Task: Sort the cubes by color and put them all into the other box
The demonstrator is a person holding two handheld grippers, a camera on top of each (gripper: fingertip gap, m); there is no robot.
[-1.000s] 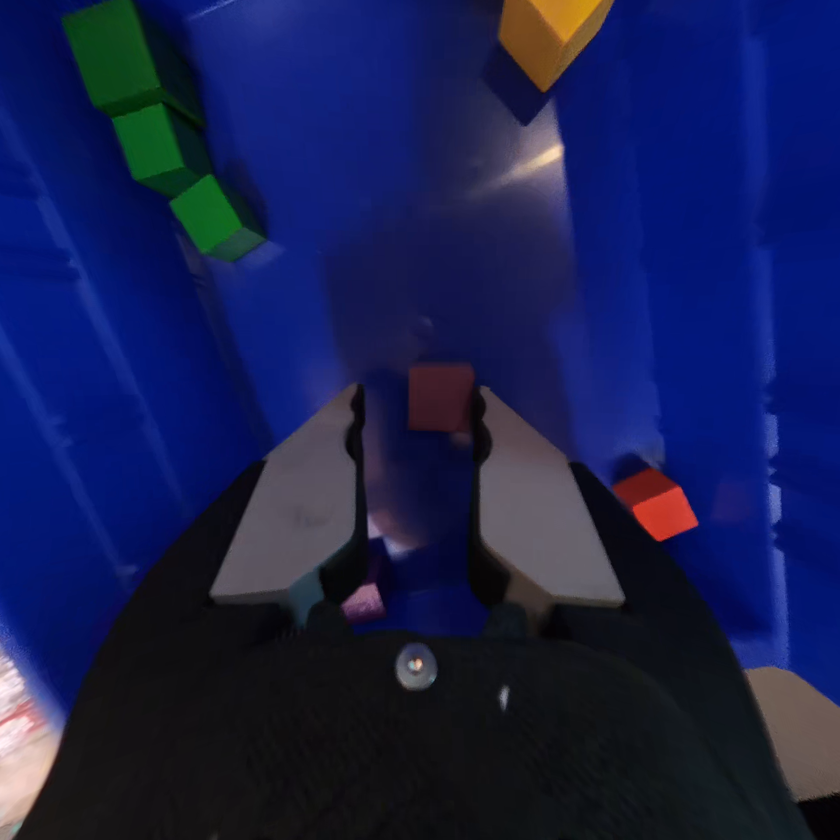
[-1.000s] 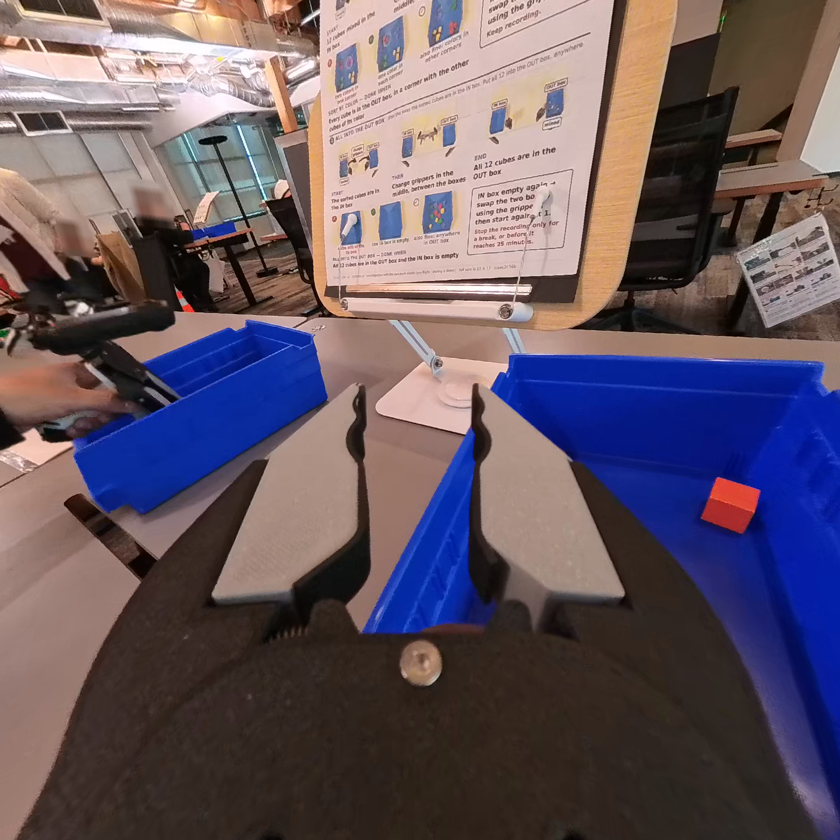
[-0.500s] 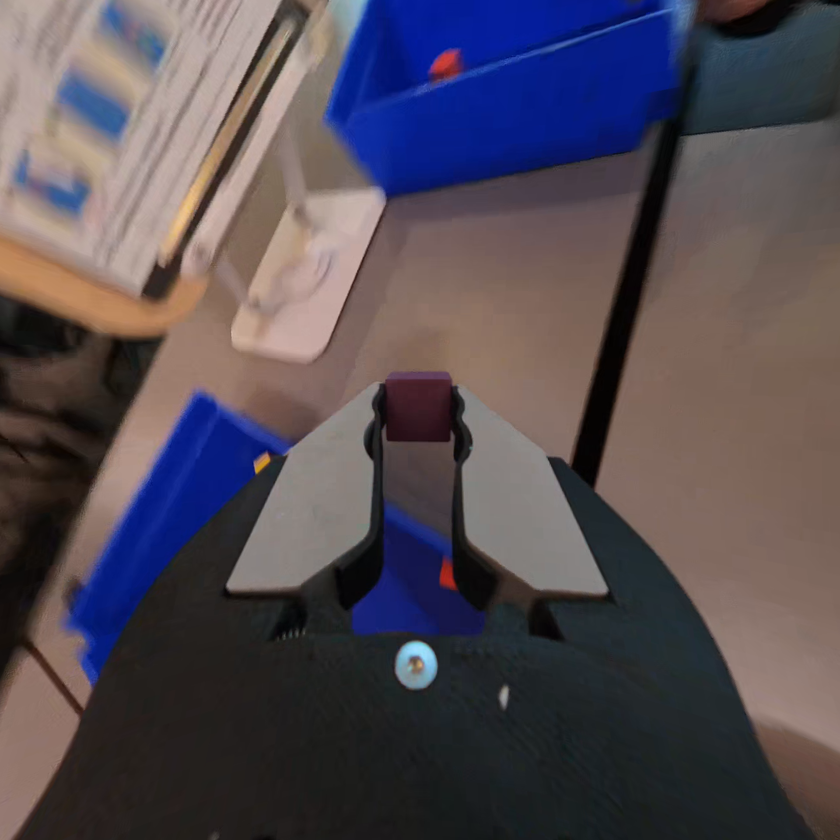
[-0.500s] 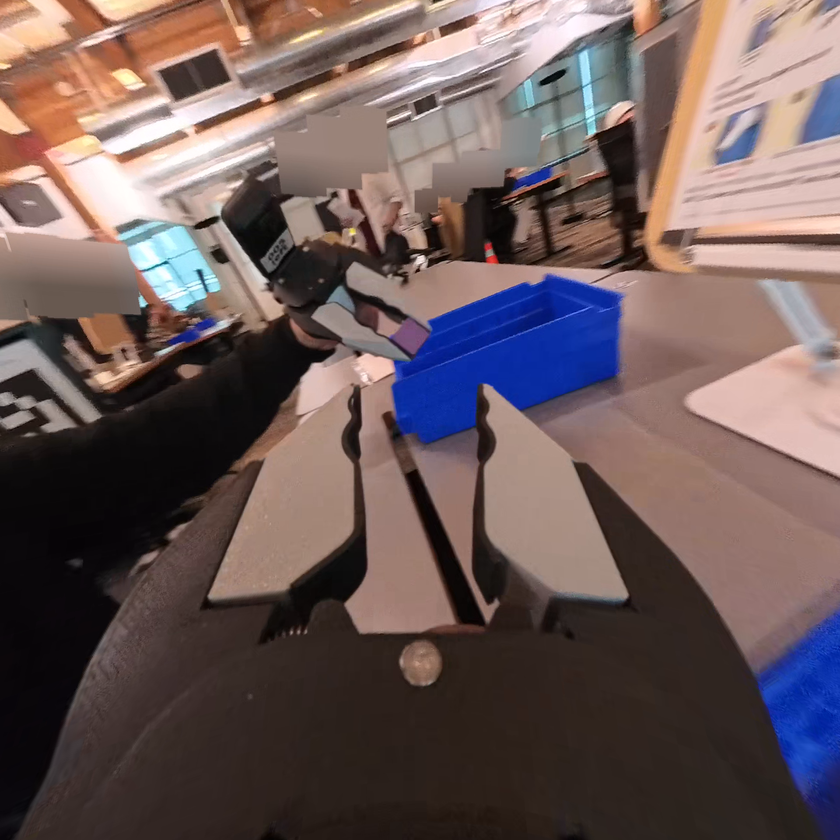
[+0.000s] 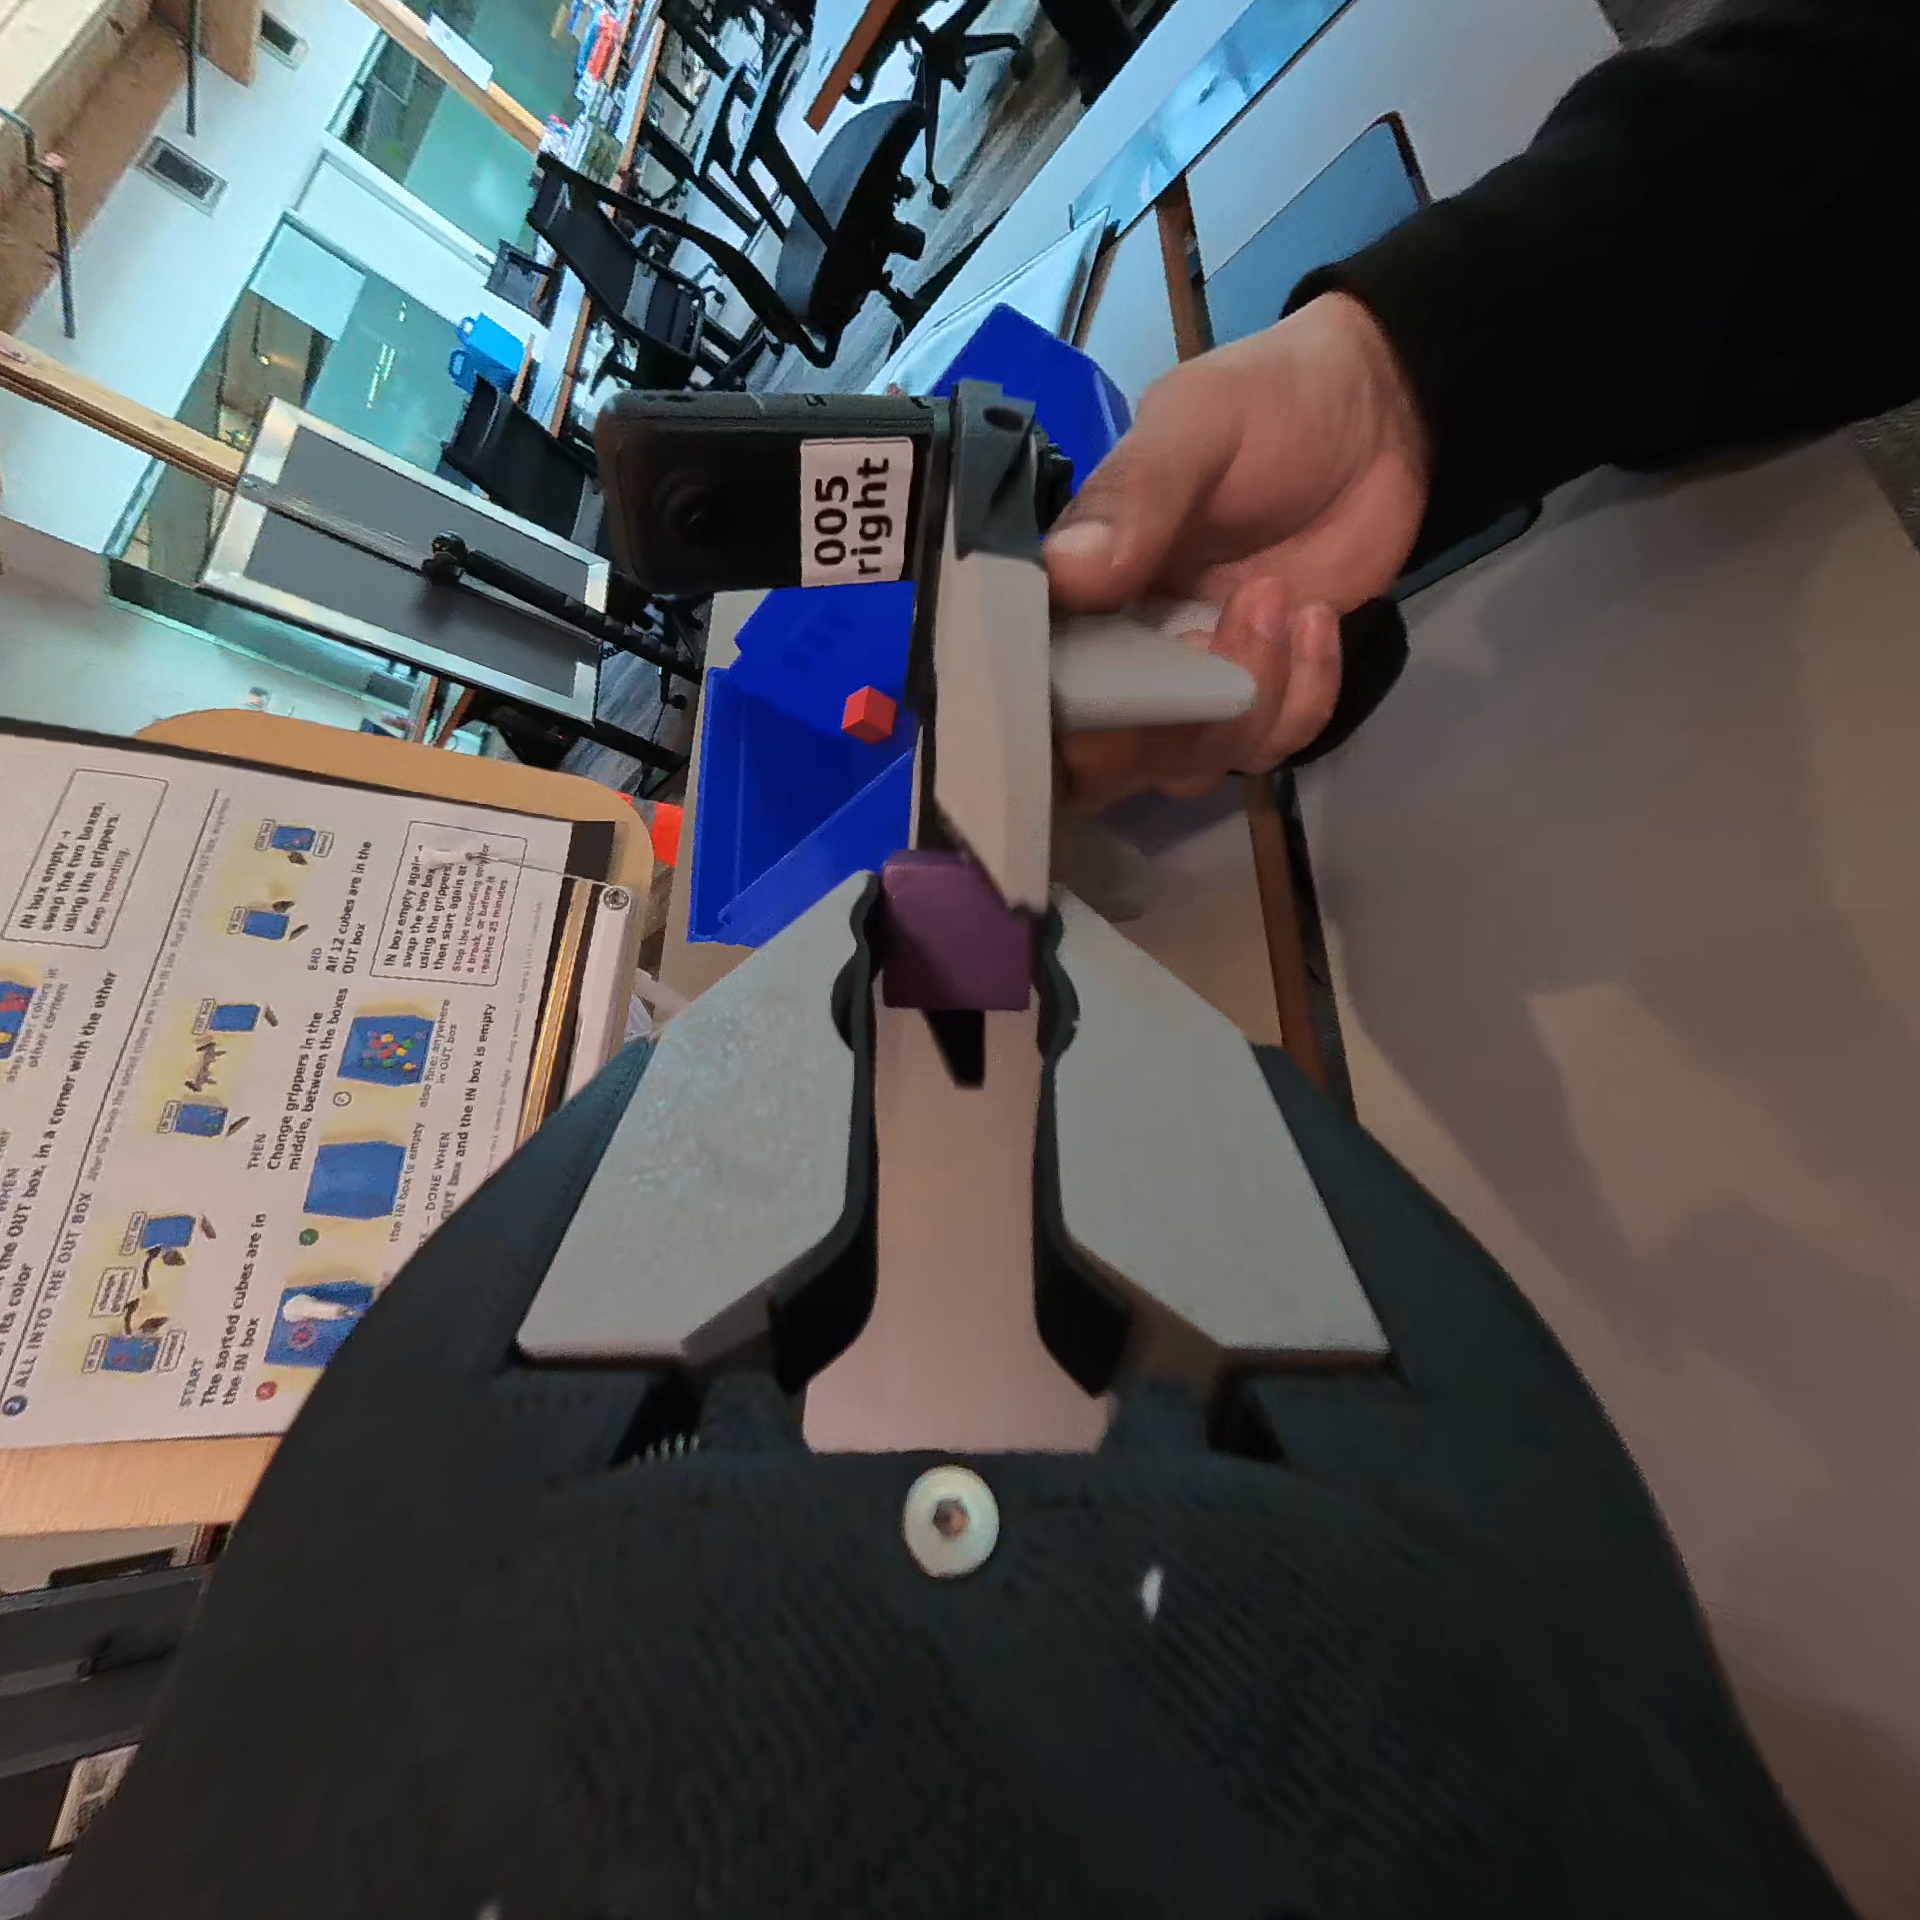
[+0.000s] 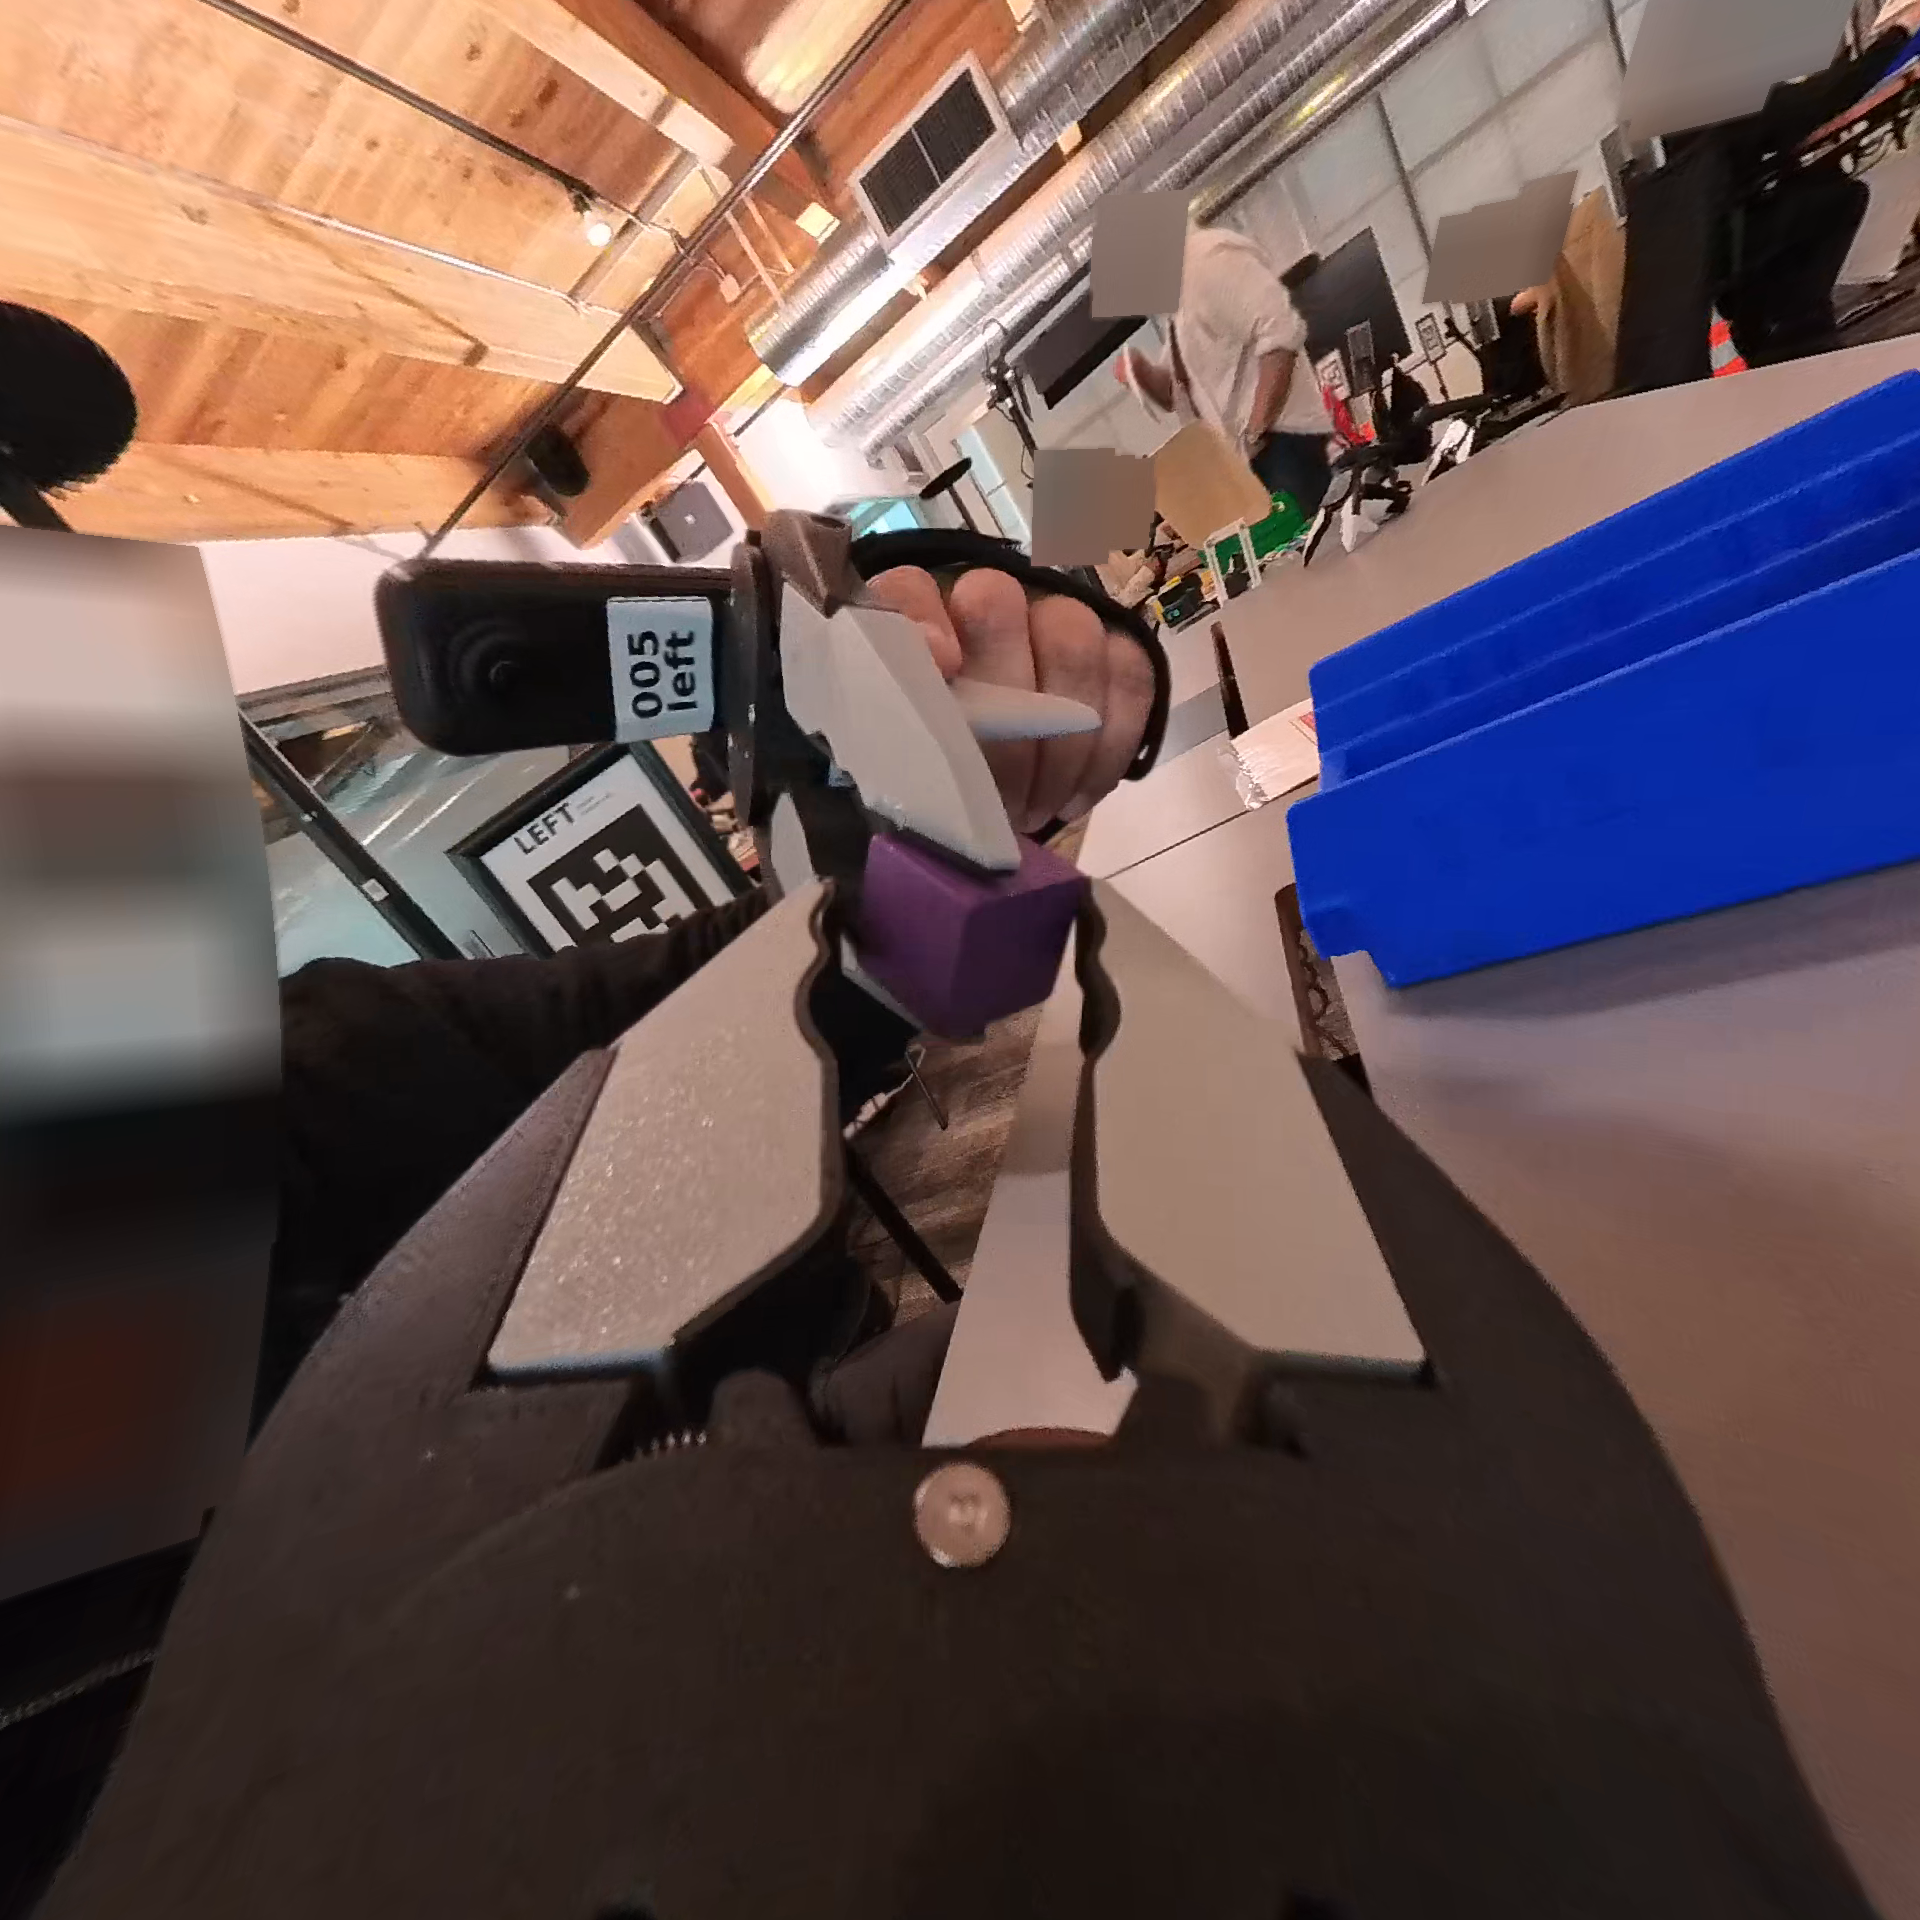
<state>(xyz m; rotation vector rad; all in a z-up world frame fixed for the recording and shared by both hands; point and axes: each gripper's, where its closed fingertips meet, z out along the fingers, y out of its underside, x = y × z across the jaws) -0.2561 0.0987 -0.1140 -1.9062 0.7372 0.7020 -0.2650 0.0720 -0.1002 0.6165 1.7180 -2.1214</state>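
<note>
My left gripper (image 5: 956,914) is shut on a purple cube (image 5: 951,961) and holds it in the air above the table. My right gripper (image 6: 956,920) is open, with its fingertips on either side of the same purple cube (image 6: 966,951). The two grippers meet tip to tip, turned about a quarter turn to each other. The left gripper's upper finger (image 6: 904,748) lies over the cube's top. The right gripper's fingers (image 5: 987,727) reach down to the cube in the left wrist view. A blue box (image 5: 769,821) behind them holds a red cube (image 5: 869,714).
Another blue box (image 6: 1610,790) stands on the grey table (image 6: 1662,1143) at the right. An instruction board (image 5: 260,1039) on a stand is at the left. A hand (image 5: 1247,499) in a black sleeve holds the right gripper. People stand in the background.
My left gripper closed on the purple cube inside a blue box, lifted it out and carried it to mid-air. My right gripper swung left from its box to meet it.
</note>
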